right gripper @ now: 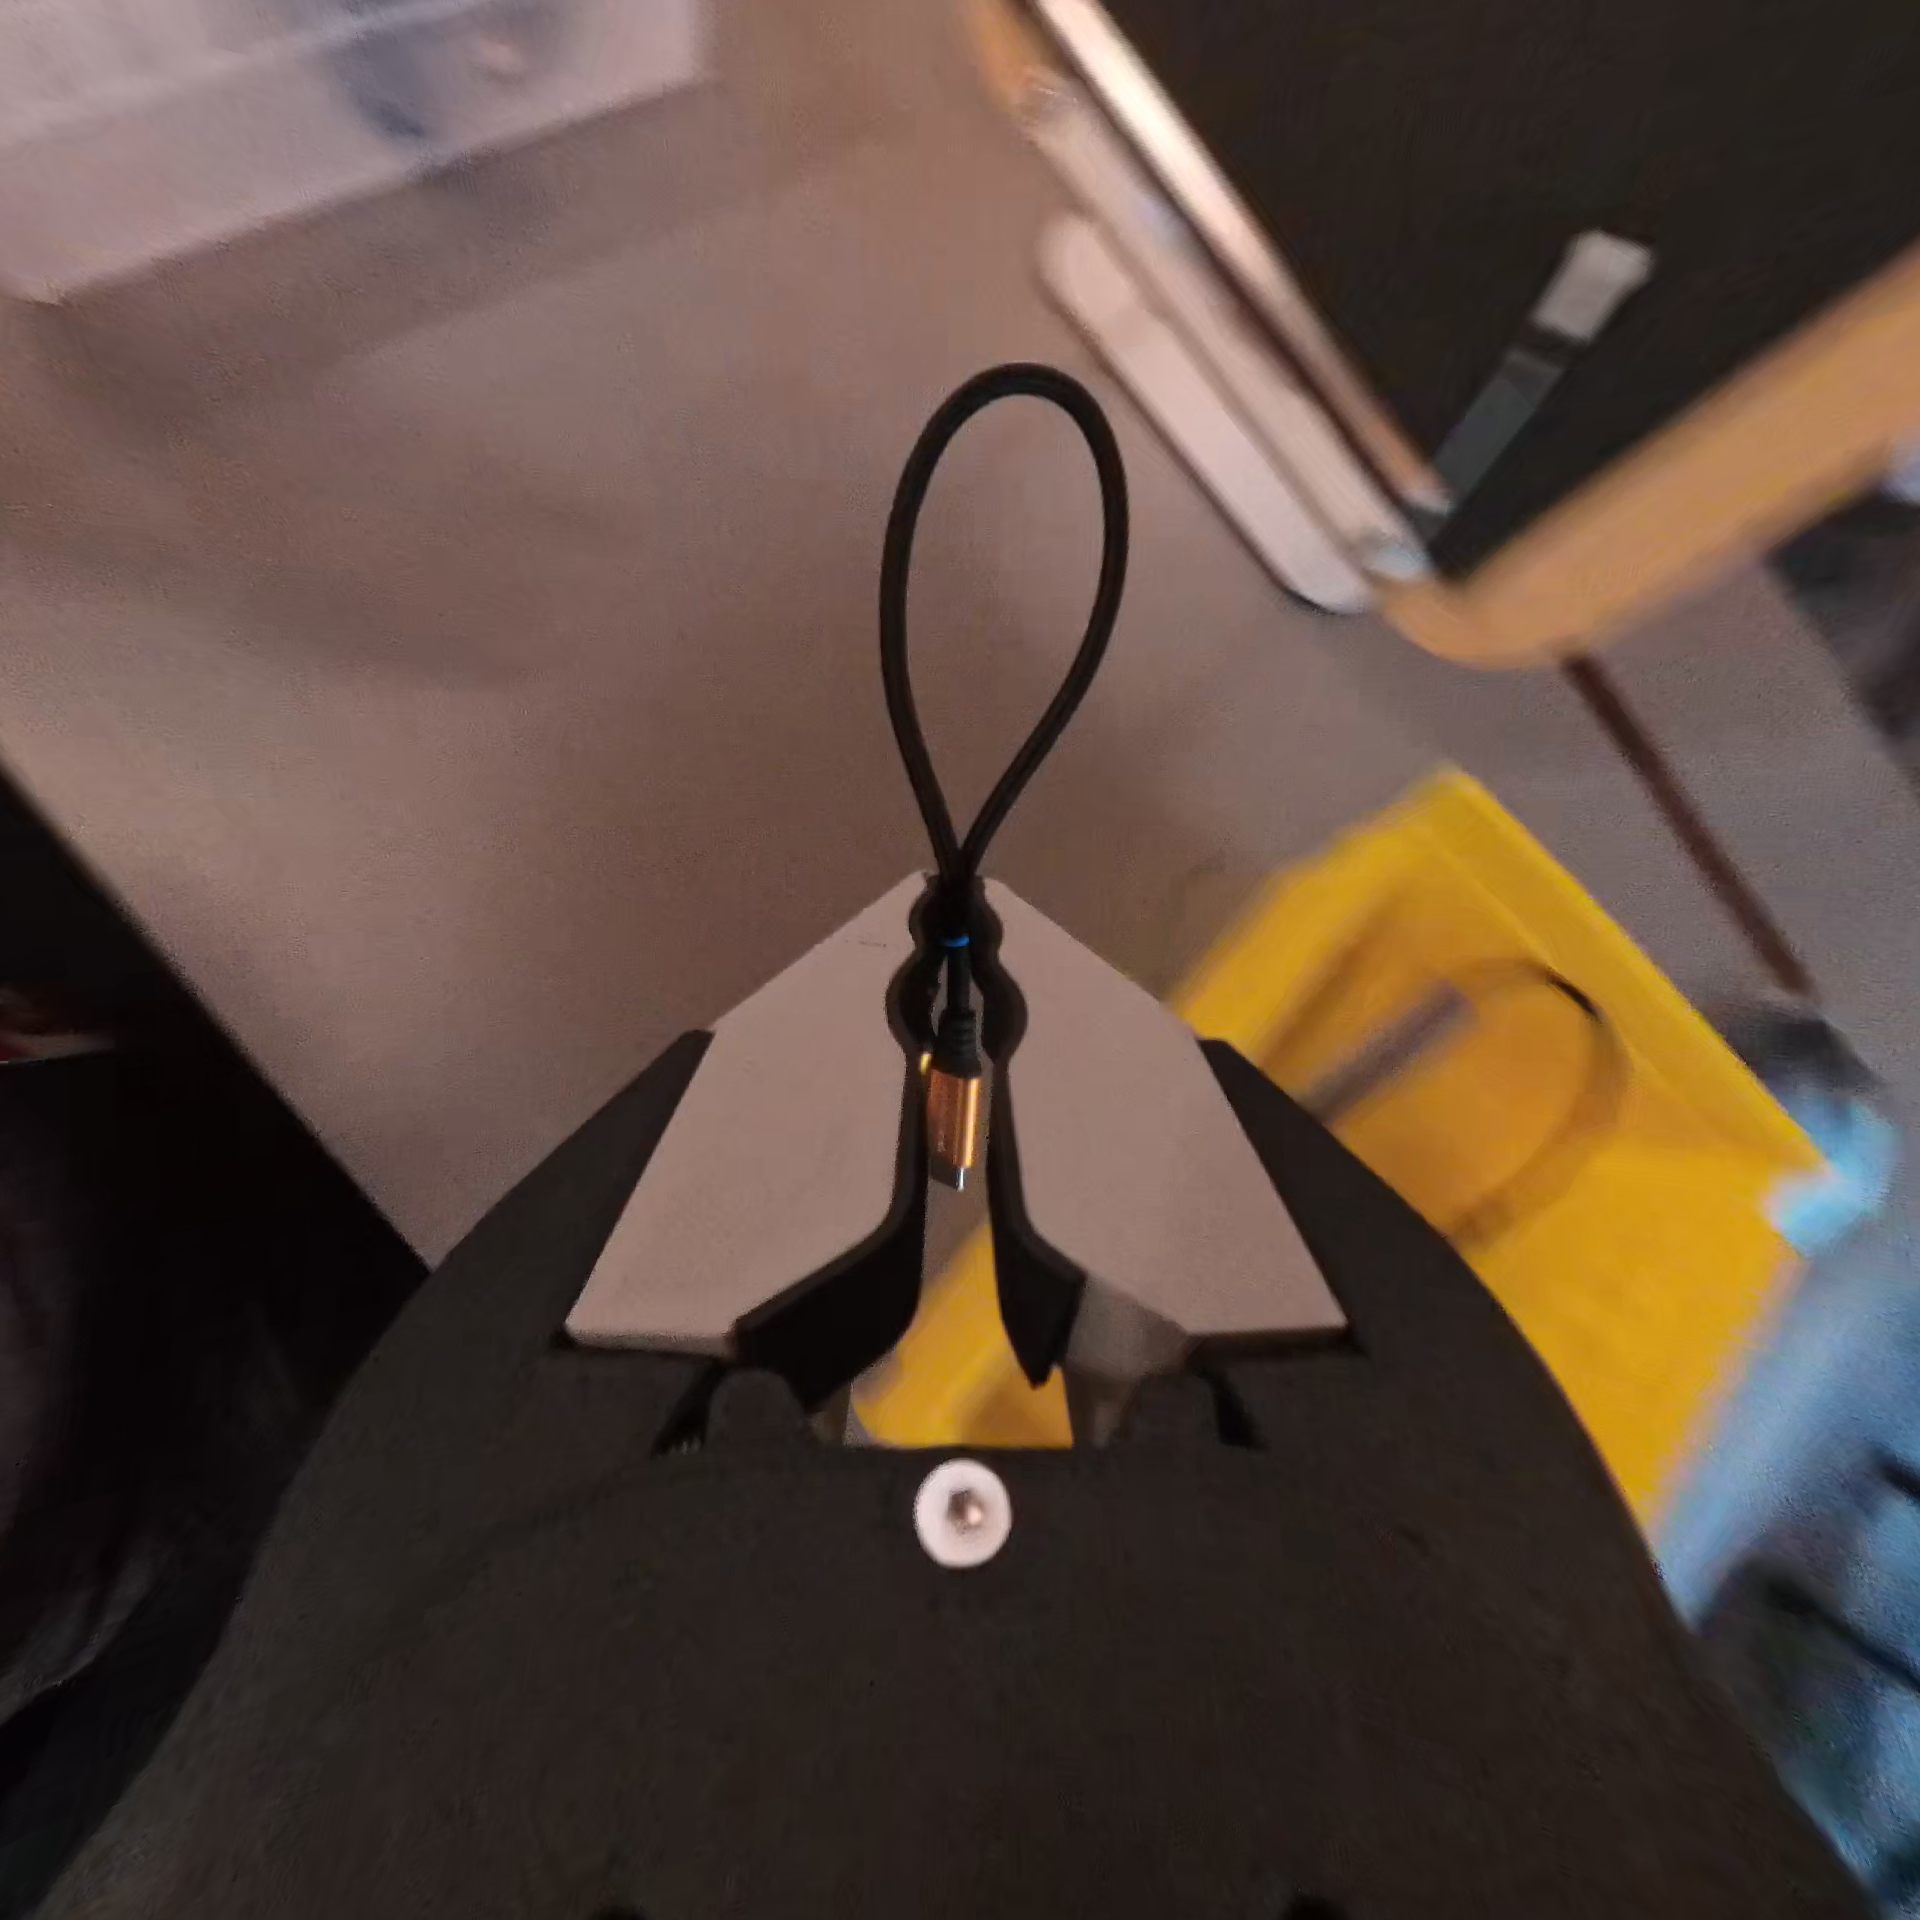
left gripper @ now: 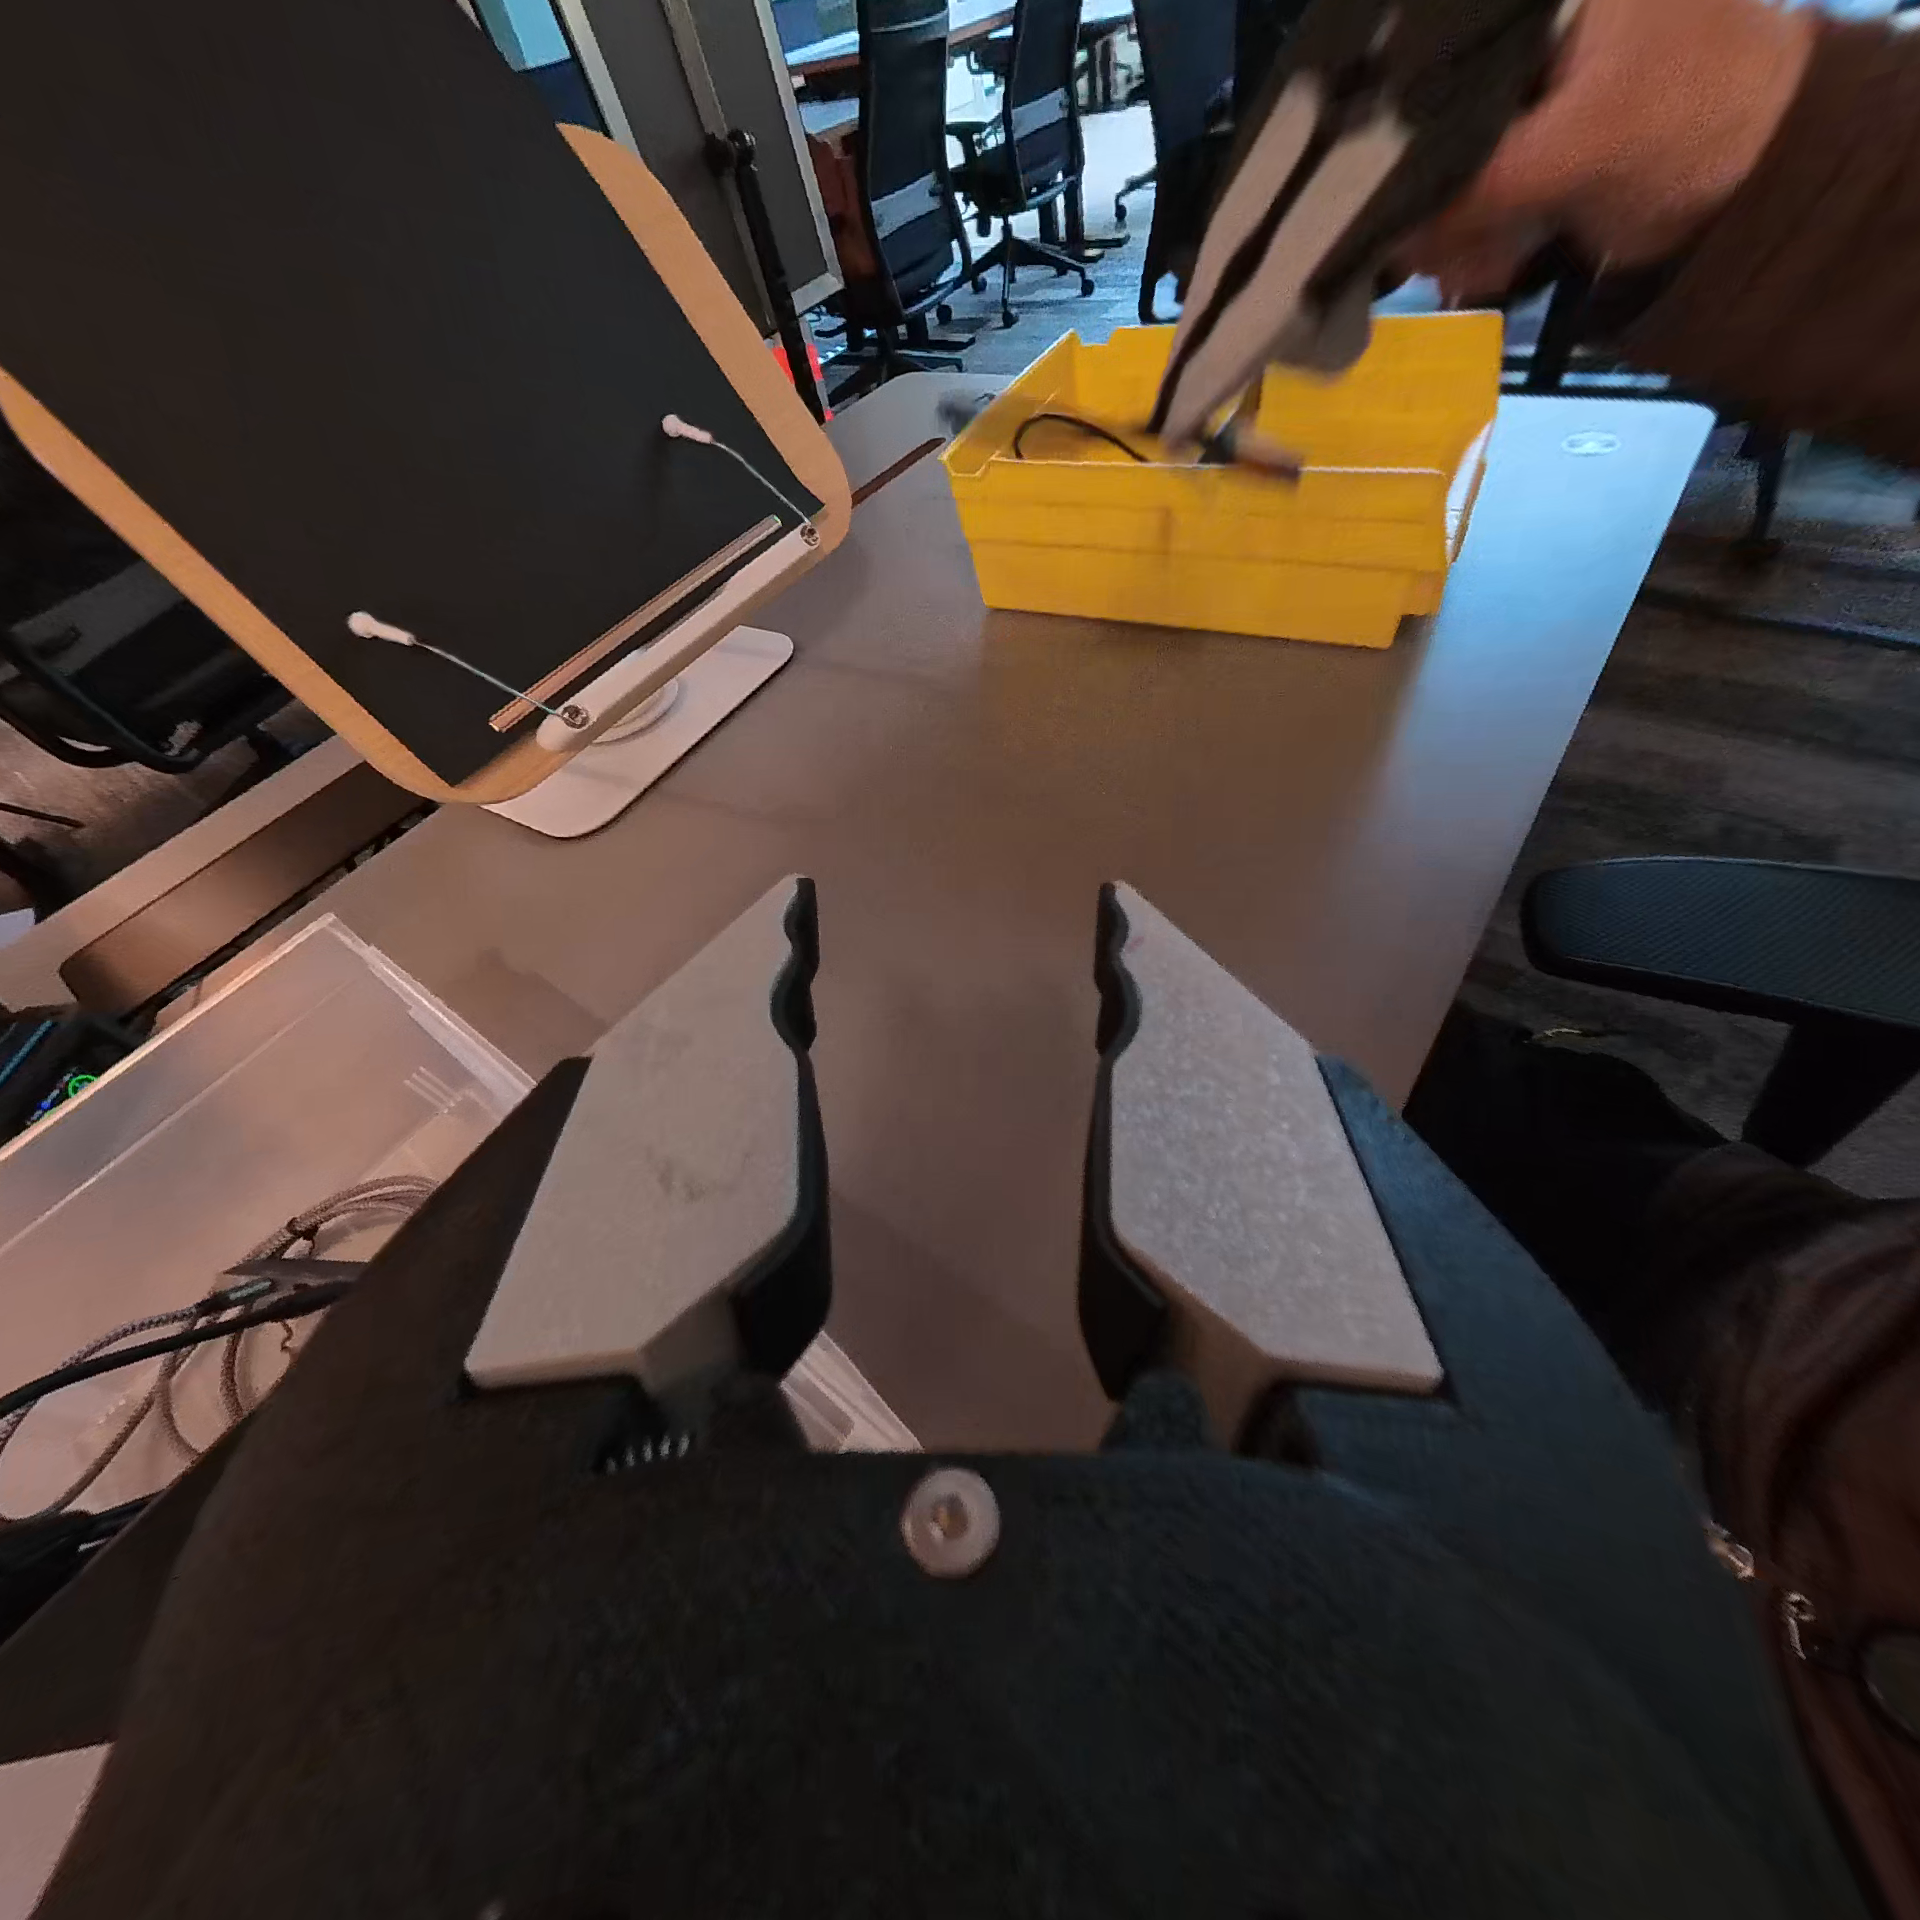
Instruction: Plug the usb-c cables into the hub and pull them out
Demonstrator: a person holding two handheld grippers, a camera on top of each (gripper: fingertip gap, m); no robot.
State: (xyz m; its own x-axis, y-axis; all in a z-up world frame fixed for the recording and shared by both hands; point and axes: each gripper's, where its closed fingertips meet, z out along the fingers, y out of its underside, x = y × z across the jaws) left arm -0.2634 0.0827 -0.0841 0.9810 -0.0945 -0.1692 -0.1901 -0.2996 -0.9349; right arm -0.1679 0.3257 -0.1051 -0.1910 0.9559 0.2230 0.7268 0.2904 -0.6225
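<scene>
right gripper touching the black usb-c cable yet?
Touching. The right wrist view shows the right gripper shut on the black cable: both strands pinched at the fingertips, loop sticking out ahead, gold connector between the fingers.

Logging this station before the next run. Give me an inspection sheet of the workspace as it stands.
Surface: brown table, bare in the middle.
Job's things: short black usb-c cable with a gold plug, looped, in the right hand-held gripper; hub not identifiable.
Clutter: yellow bin at the far end; clear plastic box at near left; tilted black board on a white stand.
Grippers: left hand-held gripper open and empty above the table; right hand-held gripper shut on the cable, over the bin.
Cables: braided grey cables on the clear box.
Surroundings: office chairs and desks behind.
</scene>
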